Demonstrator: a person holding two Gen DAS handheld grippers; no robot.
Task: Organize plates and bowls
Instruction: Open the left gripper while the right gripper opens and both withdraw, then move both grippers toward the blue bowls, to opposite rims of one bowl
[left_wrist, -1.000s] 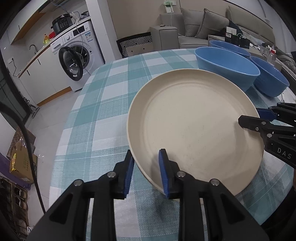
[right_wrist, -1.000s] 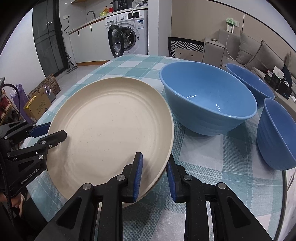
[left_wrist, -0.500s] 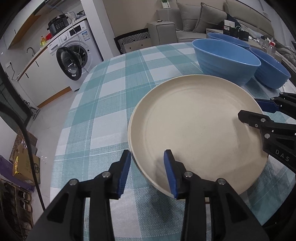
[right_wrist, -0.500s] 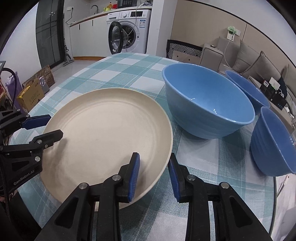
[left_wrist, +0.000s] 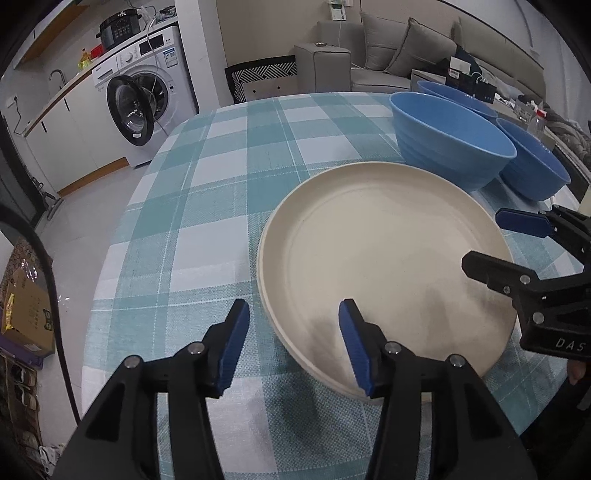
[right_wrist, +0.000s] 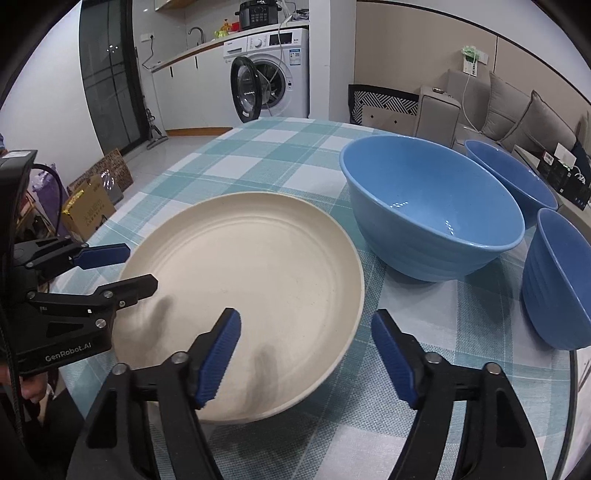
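Cream plate (left_wrist: 384, 266) on checked counter (left_wrist: 207, 206); three blue bowls (right_wrist: 432, 206) beside it. Left gripper (left_wrist: 293, 341) and right gripper (right_wrist: 306, 354): jaws opening, straddling the plate rim, gripping nothing.

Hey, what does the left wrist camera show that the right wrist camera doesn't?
Only the left wrist view: the left gripper from behind, jaws opening astride the cream plate's near rim, and a clear bottle beyond the bowls.

Only the right wrist view: the right gripper from behind, jaws opening astride the plate's rim, plus a dark glass door.

Both: the plate on the checked tablecloth, three blue bowls, the washing machine, the sofa, and the opposite gripper at the edge.
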